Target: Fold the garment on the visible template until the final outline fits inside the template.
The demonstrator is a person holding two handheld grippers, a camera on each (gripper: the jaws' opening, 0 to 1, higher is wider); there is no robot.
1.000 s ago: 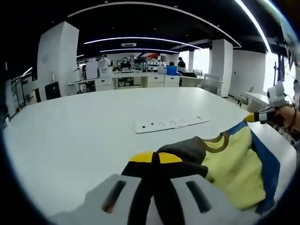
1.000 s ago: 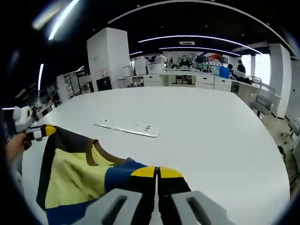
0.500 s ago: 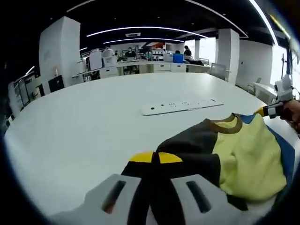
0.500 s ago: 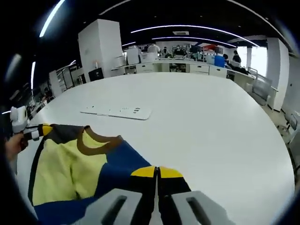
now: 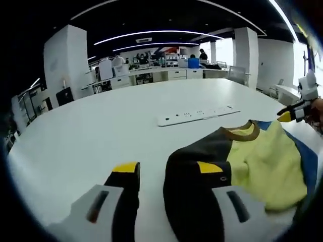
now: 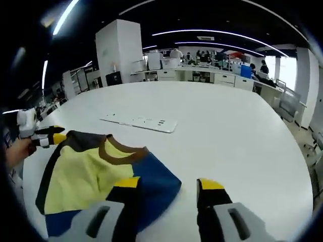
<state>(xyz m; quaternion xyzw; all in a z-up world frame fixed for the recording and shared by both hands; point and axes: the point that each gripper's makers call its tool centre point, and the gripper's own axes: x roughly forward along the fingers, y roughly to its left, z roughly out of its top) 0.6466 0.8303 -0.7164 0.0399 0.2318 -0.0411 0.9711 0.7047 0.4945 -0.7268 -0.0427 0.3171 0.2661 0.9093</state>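
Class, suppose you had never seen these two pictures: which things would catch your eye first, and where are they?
The yellow, blue and dark grey garment with a brown collar lies crumpled on the big white table, near its edge. Both yellow-tipped tools, left and right, stand open at the garment's two sides. Behind it lies a long white power strip.

Garment (image 6: 96, 171): soft matt cloth, rumpled, lower left; table (image 6: 227, 131): smooth white, faint sheen; power strip (image 5: 197, 115): white plastic, centre.
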